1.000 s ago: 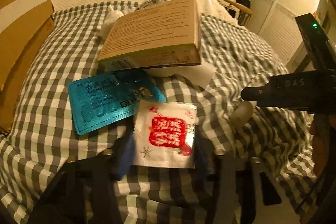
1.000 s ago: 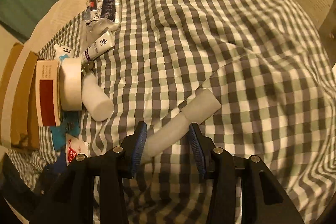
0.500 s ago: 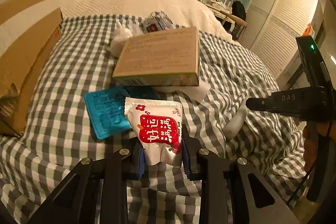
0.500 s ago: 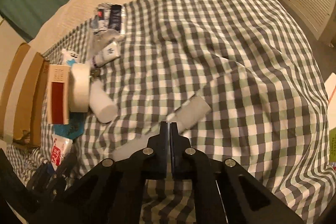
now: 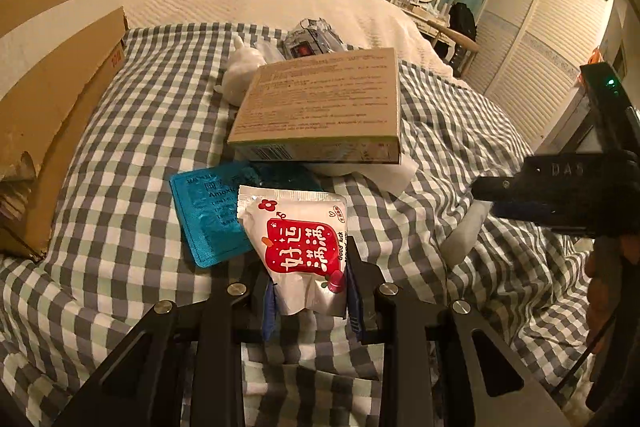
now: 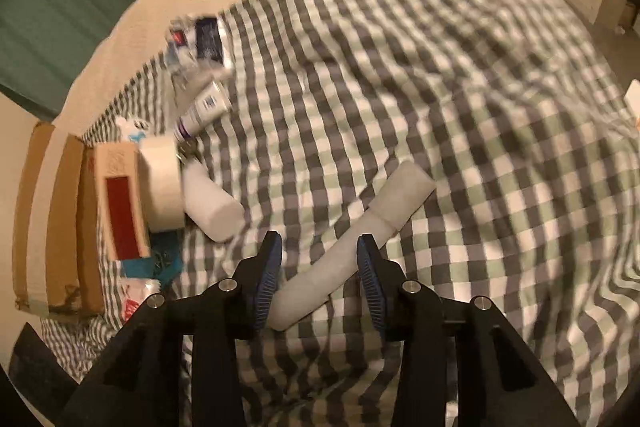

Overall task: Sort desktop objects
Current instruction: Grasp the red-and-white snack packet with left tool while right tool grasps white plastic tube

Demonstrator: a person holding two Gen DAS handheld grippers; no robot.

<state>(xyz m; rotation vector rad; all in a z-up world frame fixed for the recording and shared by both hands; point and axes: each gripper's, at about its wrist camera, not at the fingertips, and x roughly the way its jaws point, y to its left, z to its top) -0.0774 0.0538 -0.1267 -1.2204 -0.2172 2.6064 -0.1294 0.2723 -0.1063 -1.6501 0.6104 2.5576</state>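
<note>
My left gripper (image 5: 308, 291) is shut on a white packet with a red label (image 5: 298, 243) and holds it above the checked cloth (image 5: 132, 131). A blue foil blister pack (image 5: 204, 211) lies just behind it, and a brown flat box (image 5: 324, 107) rests further back. My right gripper (image 6: 318, 275) is open, its fingers either side of a long white tube (image 6: 352, 243) that lies on the cloth (image 6: 440, 107). The right gripper's body shows at the right of the left wrist view (image 5: 560, 183).
A cardboard carton (image 5: 48, 99) stands at the left edge. A white soft toy (image 5: 240, 75) and a silver packet (image 5: 312, 39) lie at the back. In the right wrist view a white tape roll (image 6: 160, 183), a white cylinder (image 6: 212, 207) and a small tube (image 6: 204, 107) lie left.
My left gripper closed on the red-labelled packet and lifted it off the cloth. My right gripper shut briefly, then opened again around the white tube, which lies slightly shifted.
</note>
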